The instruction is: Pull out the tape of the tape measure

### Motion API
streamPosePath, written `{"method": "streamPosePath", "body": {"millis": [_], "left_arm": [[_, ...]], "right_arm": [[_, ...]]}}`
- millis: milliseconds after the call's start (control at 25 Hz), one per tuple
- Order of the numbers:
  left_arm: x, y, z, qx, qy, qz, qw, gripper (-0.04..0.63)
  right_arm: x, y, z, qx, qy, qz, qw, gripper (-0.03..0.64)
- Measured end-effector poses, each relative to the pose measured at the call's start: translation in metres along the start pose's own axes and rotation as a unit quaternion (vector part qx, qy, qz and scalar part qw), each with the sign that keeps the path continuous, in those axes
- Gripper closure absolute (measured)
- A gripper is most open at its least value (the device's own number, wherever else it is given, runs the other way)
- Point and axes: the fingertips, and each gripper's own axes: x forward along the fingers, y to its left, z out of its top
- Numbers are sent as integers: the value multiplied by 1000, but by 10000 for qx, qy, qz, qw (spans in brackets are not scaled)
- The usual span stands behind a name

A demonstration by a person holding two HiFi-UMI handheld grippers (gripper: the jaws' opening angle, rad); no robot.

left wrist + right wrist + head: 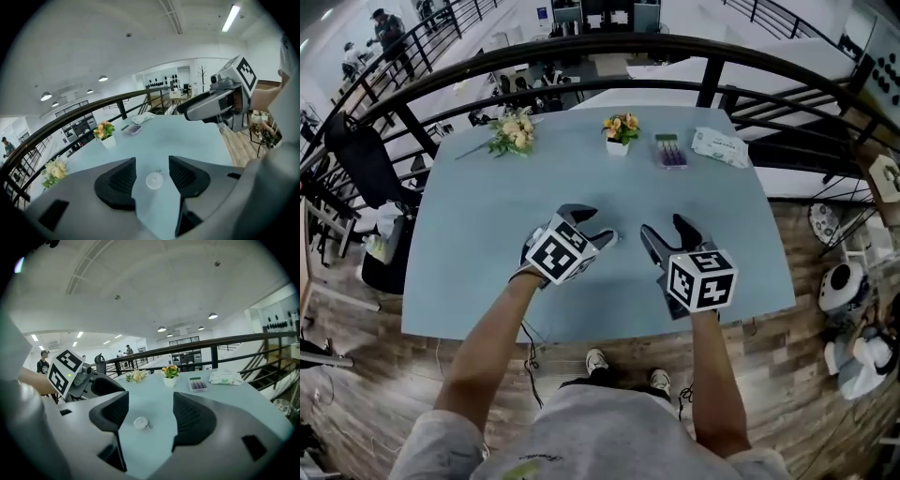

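A small round white tape measure (614,236) lies flat on the pale blue table (478,253), between my two grippers. In the left gripper view the tape measure (154,180) shows on the table just beyond the left gripper (152,162), whose dark pads stand apart and touch nothing. The right gripper view also has the tape measure (140,423) ahead of the open right gripper (151,399), which holds nothing. From the head, the left gripper (598,228) and right gripper (666,228) hover side by side near the table's front edge.
Along the table's far edge lie a pale bouquet (514,129), a small pot of orange flowers (621,131), a purple box (671,150) and a pack of wipes (720,146). A black railing (694,52) curves behind the table. A dark chair (366,159) stands to the left.
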Motion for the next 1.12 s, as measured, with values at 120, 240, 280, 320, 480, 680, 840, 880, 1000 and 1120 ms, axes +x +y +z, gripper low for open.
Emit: {"method": "streamPosePath", "body": {"millis": [120,240,280,320,480,680,840,880,1000,1120], "left_arm": [[13,-5,-9,155,114,-319,9993,373],[24,-8,-18,257,230,-566,9978,371],[27,-9,-21,292,275,-635,9972,370],[30,-10,-23,343,320,-700,9964,370],[40,-11,-30,494,425,-915,9937,358],[53,-14,-42,614,585,-1129,9900,352],[65,-11,-53,649,664,-1249,9878,344],[67,-10,-54,659,673,-1280,9873,342],[74,-11,-56,684,706,-1389,9854,336],[83,-11,-62,678,785,-1491,9834,333]], "right_arm": [[3,1,-4,29,25,-102,9999,337],[2,1,-8,65,30,-200,9998,337],[2,2,-10,82,31,-231,9997,337],[3,2,-11,100,34,-260,9996,337],[6,2,-14,173,33,-358,9992,337],[12,5,-19,205,61,-418,9989,337],[19,-1,-22,196,62,-510,9985,337],[20,-2,-22,204,63,-528,9984,337],[23,-5,-26,250,79,-580,9980,337],[28,-9,-32,284,119,-621,9976,337]]}}
